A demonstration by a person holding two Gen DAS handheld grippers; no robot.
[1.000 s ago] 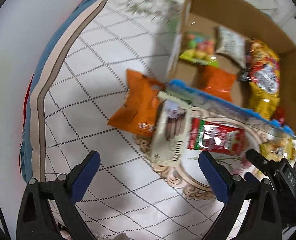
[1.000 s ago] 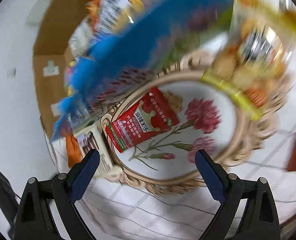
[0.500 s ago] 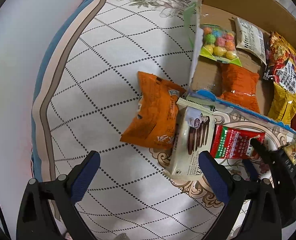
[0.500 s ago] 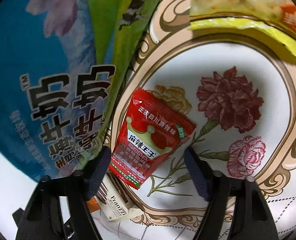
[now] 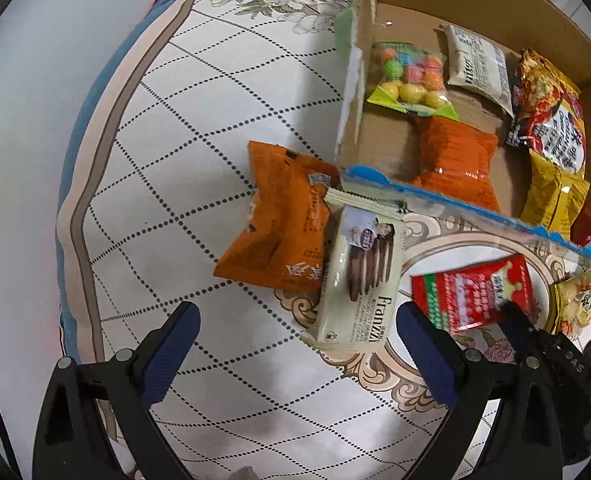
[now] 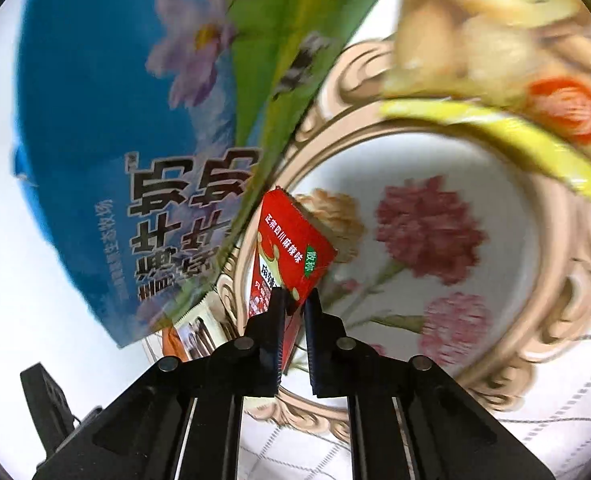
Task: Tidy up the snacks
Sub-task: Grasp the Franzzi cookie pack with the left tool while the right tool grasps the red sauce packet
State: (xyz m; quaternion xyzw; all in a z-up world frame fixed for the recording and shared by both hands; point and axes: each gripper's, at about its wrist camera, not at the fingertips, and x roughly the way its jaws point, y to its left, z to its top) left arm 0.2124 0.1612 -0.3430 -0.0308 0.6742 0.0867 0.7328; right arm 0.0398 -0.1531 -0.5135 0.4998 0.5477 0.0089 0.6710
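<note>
quilted bedspread (image 5: 215, 92) w/ cardboard box (image 5: 475, 4), orange snack bag (image 5: 283, 220), biscuit pack (image 5: 359, 276) on it.

I log the cloth (image 5: 199, 128) as white, crossed by dotted black diamonds, bordered beige, brown and blue, with a grey-green flower print at the far edge. Its medallion (image 6: 435, 152) is tan scrollwork around dark red and pink carnations. Red packet (image 6: 295, 256): white and green lettering, yellow crown. Orange packet (image 5: 279, 216): plain orange, small dark marks. Biscuit packet (image 5: 361, 276): cream, brown biscuits pictured. Cardboard box (image 5: 475, 4): brown inside, blue outside with purple flower and green band. Candy bag (image 5: 409, 78): clear, multicoloured balls, lime edge. My left hand-held gripper (image 5: 297, 354): black, navy pads.
</note>
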